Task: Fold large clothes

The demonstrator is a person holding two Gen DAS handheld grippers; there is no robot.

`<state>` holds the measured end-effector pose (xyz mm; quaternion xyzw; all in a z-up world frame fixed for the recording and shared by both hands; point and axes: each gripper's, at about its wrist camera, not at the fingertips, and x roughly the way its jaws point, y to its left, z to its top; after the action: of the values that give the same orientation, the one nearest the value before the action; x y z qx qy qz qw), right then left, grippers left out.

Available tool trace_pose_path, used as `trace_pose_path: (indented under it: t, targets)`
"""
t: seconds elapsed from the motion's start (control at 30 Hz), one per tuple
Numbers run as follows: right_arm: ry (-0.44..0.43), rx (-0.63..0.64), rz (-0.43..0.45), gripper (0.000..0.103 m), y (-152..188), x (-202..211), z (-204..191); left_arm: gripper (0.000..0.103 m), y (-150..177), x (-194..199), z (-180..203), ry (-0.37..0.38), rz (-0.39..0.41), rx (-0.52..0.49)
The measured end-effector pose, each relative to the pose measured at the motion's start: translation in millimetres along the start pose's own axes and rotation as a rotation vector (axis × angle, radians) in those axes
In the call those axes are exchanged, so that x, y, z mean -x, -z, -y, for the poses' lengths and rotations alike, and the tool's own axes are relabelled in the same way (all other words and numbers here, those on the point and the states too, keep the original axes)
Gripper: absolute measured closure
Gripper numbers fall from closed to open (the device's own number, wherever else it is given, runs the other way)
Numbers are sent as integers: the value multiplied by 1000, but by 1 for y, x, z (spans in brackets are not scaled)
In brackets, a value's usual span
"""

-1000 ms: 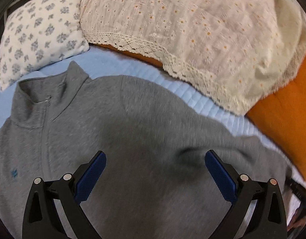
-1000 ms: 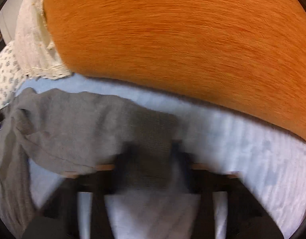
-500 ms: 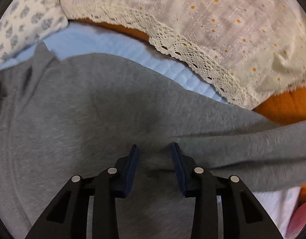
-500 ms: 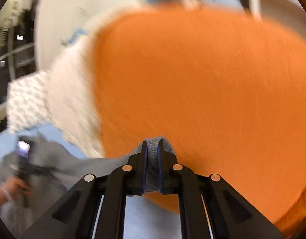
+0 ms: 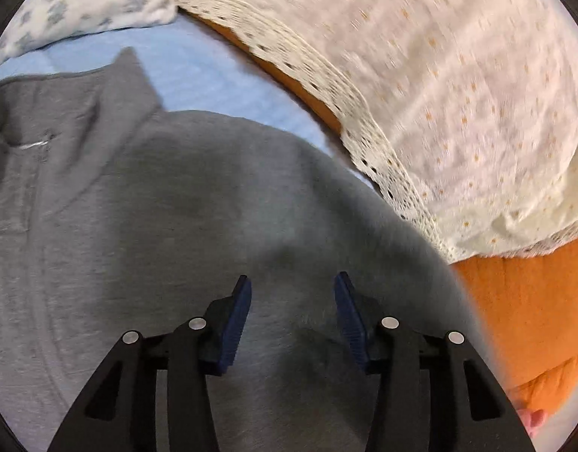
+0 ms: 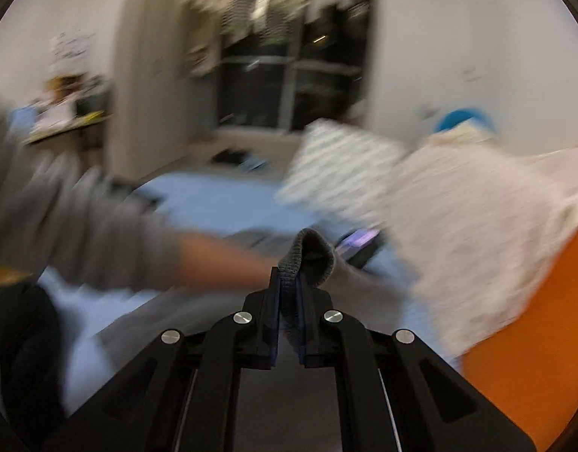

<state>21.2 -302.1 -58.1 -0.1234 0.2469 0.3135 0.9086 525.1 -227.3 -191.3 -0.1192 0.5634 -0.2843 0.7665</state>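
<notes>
Grey fleece fills the lower left of the left wrist view: the sweater [image 5: 145, 233] lies flat on the blue sheet [image 5: 213, 79], its zip collar [image 5: 66, 113] up at the left edge. Half a second ago the left gripper [image 5: 292, 293] had its pads nearly pinched over the cloth; now the jaws stand about half open and hold nothing, just hovering above the shoulder area. So the pinning hand has let go, or eased off, while the other one works.

In the right wrist view the right gripper [image 6: 289, 293] is clamped tight on a grey ribbed cuff [image 6: 307, 252], which pokes up between the pads at centre frame. The view is badly smeared. A moment ago that camera faced the orange cushion [image 6: 533, 320]; now it looks across the bed into the room, so the sleeve is being swung over, I'd say inward across the body of the sweater.

The lace pillow [image 5: 420, 94] sits in the upper right, the flowered pillow [image 5: 89, 3] upper left. The fold looks barely begun.
</notes>
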Motion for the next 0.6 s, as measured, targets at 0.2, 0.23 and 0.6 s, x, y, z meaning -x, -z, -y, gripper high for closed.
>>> trace_pose_path:
  t: [0.2, 0.23, 0.6]
  targets:
    - [-126, -3, -151, 95, 68, -66, -82, 54, 10, 22, -13, 29, 36, -39]
    - [-127, -5, -175, 95, 77, -72, -88, 54, 13, 28, -16, -13, 68, -34]
    - [20, -120, -241, 11, 91, -90, -47, 51, 44, 74, -26, -129, 218, -135]
